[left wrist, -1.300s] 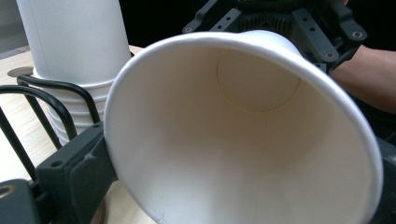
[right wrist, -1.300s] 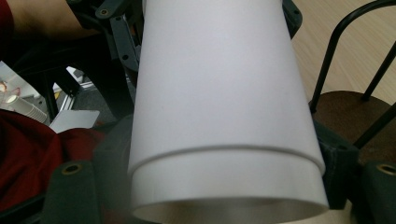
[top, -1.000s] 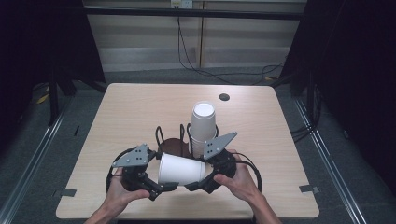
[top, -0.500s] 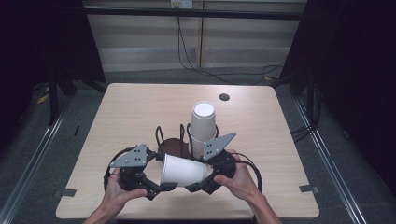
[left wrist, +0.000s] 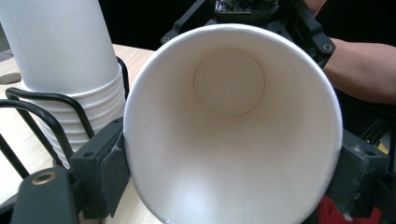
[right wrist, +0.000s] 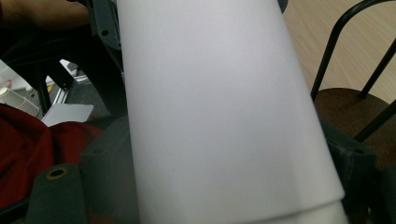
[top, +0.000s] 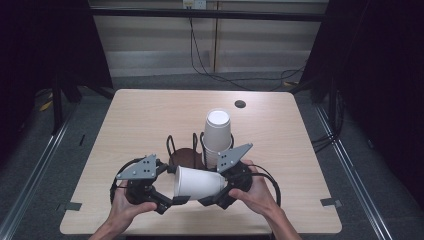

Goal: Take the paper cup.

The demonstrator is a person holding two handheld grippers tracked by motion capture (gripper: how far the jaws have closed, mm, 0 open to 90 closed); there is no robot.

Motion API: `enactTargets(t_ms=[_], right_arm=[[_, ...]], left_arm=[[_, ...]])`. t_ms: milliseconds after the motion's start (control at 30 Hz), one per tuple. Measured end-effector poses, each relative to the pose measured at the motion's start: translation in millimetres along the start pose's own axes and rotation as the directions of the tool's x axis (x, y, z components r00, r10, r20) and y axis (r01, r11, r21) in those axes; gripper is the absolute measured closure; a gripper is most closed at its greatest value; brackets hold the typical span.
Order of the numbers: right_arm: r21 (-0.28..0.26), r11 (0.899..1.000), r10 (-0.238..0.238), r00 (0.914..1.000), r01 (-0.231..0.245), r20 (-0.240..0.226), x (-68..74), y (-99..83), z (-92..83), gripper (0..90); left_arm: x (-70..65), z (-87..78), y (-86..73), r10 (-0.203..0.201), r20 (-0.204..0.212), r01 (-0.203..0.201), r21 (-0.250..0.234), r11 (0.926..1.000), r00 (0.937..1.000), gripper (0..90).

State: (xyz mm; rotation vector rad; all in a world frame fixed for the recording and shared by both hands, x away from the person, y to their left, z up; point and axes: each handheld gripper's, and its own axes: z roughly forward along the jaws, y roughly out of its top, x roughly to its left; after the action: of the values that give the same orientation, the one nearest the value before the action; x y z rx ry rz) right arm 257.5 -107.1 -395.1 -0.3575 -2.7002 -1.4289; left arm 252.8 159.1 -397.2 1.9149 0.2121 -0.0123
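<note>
Near the front edge of the pale wooden counter (top: 140,120), a little left of centre, the left tongs (top: 167,200) sit in the person's left hand (top: 127,209). In the left gripper view their dark pads (left wrist: 114,165) press both sides of the rim of a white paper cup (top: 197,182), closed on it, with the open mouth facing the camera. The cup lies on its side, lifted above the counter between the two tools. Just behind it stands a black wire cup holder (top: 182,150) with a brown round base, and in its right ring rests a tall stack of white paper cups (top: 218,135), bottoms up. To the right, the right tongs (top: 212,199), held in the right hand (top: 257,192), clamp the cup's narrower end. Toward the back edge, right of centre, lies a small dark round disc (top: 240,104).
</note>
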Motion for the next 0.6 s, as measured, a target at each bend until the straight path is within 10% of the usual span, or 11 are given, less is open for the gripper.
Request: enactTargets(t_ms=[600], right_arm=[[-0.046,0.999,0.01,0.9985,-0.008,0.055,-0.5,-2.1,-12.3,14.2]], left_arm=[[3.6,-9.5,-1.5,-0.024,-0.037,0.026,0.042,0.9988,0.999,15.1]])
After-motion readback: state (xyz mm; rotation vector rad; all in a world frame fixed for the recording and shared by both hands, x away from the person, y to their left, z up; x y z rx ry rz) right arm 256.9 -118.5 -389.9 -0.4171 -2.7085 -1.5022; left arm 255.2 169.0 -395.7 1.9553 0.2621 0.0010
